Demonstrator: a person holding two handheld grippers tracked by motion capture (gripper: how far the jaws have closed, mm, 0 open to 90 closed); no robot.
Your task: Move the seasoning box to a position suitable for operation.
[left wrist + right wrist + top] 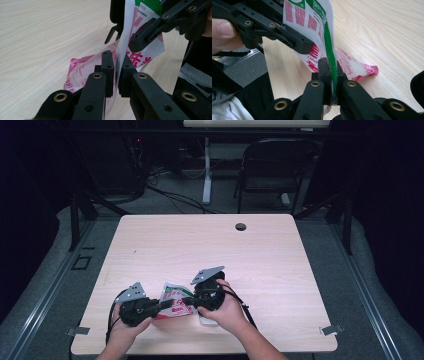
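A plastic packet (175,302) printed in white, red and green stands on edge near the table's front edge, held up between my two grippers. In the right gripper view my right gripper (330,65) is shut tight on the packet's (312,20) green edge. My left gripper (117,62) has the packet's (140,57) clear side seam between its jaws with a thin gap showing, so the pads do not press. In the high view the left gripper (167,304) reaches in from the left and the right gripper (186,299) from the right. The packet's lower end rests crumpled on the wood.
The light wooden table (250,255) has a cable hole (240,226) near its far edge. A small white object (207,321) lies under the right hand. A folding chair (275,165) and cables stand on the floor beyond the table.
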